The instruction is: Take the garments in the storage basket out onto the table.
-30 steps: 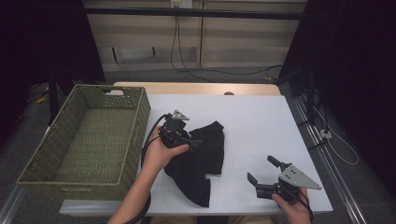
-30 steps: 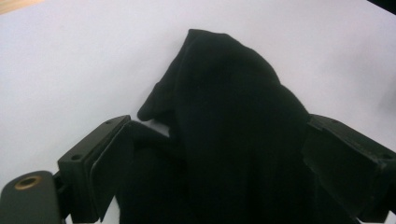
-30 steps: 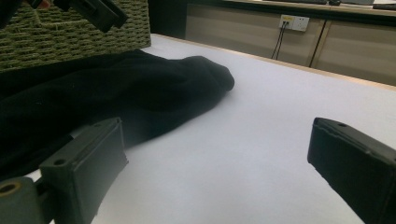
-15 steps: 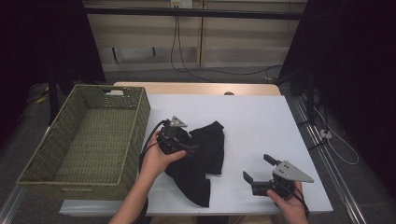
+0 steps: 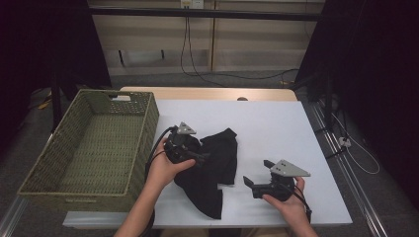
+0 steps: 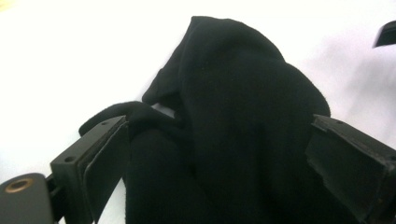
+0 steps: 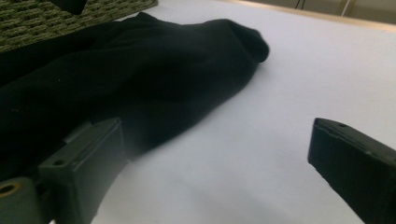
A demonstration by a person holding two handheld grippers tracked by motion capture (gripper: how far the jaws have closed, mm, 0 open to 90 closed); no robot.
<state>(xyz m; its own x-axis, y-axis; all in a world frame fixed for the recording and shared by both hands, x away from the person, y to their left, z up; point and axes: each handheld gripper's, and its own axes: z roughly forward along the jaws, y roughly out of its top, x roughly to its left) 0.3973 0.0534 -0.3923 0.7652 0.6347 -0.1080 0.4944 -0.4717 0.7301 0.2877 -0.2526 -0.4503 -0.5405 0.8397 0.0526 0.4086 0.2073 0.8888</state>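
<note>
A crumpled black cloth (image 5: 217, 165) lies on the white table (image 5: 276, 123), just right of a woven basket (image 5: 146, 129). My left gripper (image 5: 201, 157) rests on the cloth's left part, held from the basket side. In the left gripper view the cloth (image 6: 243, 93) bulges up between the wide-apart jaws of that open gripper (image 6: 219, 158). My right gripper (image 5: 257, 174) stands open on the table at the cloth's right edge. In the right gripper view the cloth (image 7: 140, 70) reaches the left jaw, and bare table lies inside the open gripper (image 7: 219, 168).
The green woven basket takes up the table's left side, and its wall (image 7: 46, 18) lies beyond the cloth in the right gripper view. White table extends behind and to the right of the cloth. A cable trails from the left gripper toward the basket.
My right gripper has slid left and slightly forward, up to the cloth's edge. The left gripper has shifted a little toward the person, staying on the cloth.
</note>
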